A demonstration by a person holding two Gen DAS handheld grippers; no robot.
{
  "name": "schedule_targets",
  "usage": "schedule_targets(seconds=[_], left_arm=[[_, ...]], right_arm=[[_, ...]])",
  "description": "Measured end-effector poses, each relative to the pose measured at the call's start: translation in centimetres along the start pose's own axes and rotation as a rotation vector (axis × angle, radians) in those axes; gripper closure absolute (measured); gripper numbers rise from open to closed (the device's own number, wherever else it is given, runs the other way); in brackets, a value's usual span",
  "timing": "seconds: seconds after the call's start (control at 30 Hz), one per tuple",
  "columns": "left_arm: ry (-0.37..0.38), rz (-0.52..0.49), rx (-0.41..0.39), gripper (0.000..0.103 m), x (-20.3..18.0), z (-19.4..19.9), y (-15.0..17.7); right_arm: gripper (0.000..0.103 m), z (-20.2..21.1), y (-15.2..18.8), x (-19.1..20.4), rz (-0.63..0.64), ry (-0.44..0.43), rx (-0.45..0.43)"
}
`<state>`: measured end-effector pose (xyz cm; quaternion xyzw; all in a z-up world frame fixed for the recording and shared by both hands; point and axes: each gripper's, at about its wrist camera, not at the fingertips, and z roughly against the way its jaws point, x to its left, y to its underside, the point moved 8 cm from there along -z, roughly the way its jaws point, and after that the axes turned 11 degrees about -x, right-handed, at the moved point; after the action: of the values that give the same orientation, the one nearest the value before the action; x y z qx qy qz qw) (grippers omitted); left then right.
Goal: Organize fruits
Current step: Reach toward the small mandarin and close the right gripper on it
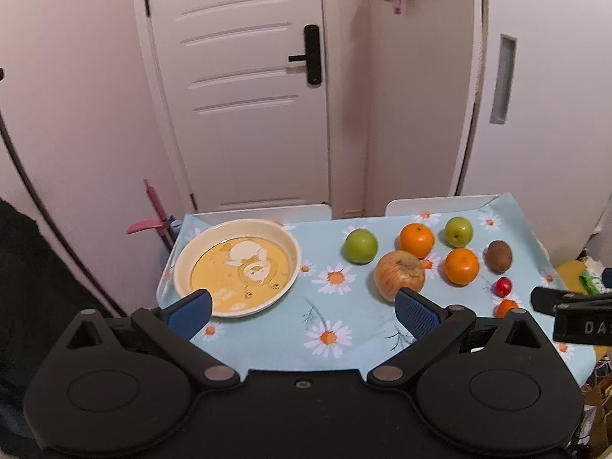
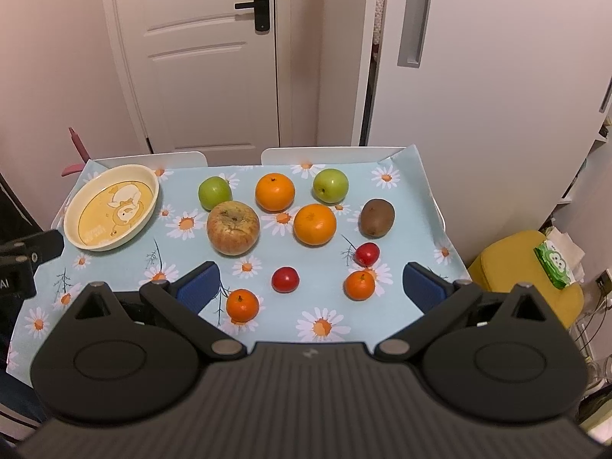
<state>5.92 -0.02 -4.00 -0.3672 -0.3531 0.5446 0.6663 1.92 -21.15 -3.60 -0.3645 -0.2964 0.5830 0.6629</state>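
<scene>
A cream plate (image 2: 72,206) with a yellow cartoon centre sits at the table's far left; it also shows in the left wrist view (image 1: 183,260). Fruits lie loose on the daisy tablecloth: a large red-yellow apple (image 2: 233,227), two green apples (image 2: 214,192) (image 2: 331,185), two oranges (image 2: 275,192) (image 2: 314,223), a kiwi (image 2: 376,217), two small red fruits (image 2: 285,279) (image 2: 367,253) and two small mandarins (image 2: 242,305) (image 2: 359,285). My right gripper (image 2: 311,283) is open and empty above the near fruits. My left gripper (image 1: 304,308) is open and empty between plate and large apple (image 1: 399,275).
The table (image 2: 420,176) with its blue daisy cloth stands against a white door (image 2: 206,57) and wall. Two white chair backs (image 2: 329,153) stand behind it. A yellow stool (image 2: 524,275) with a green packet stands to the right.
</scene>
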Motion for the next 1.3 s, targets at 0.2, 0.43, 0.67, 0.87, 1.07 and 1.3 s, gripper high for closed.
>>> schedule_targets(seconds=[0.2,0.43,0.67,0.87,1.07,1.3], left_arm=[[0.059,-0.04,0.008,0.0,-1.6,-1.7,0.9],[0.085,-0.047,0.043,0.0,-4.9,-3.8,3.1],[0.093,-0.039,0.063,0.004,-9.0,-5.8,5.7],[0.078,-0.009,0.083,0.01,-11.7,-7.8,8.2],[0.057,0.009,0.118,0.021,-13.5,-10.4,10.8],[0.031,-0.003,0.143,0.04,-14.4,-12.5,12.8]], right_arm=[[0.0,-0.9,1.2,-0.9,0.003,0.002,-0.016],[0.0,-4.2,3.5,-4.1,0.005,-0.021,0.024],[0.0,-7.3,5.1,-6.9,0.04,-0.09,0.035],[0.0,-10.1,6.7,-8.1,0.08,-0.164,0.052],[0.003,-13.1,8.5,-8.4,0.115,-0.216,0.07],[0.012,-15.7,9.8,-7.9,0.127,-0.261,0.088]])
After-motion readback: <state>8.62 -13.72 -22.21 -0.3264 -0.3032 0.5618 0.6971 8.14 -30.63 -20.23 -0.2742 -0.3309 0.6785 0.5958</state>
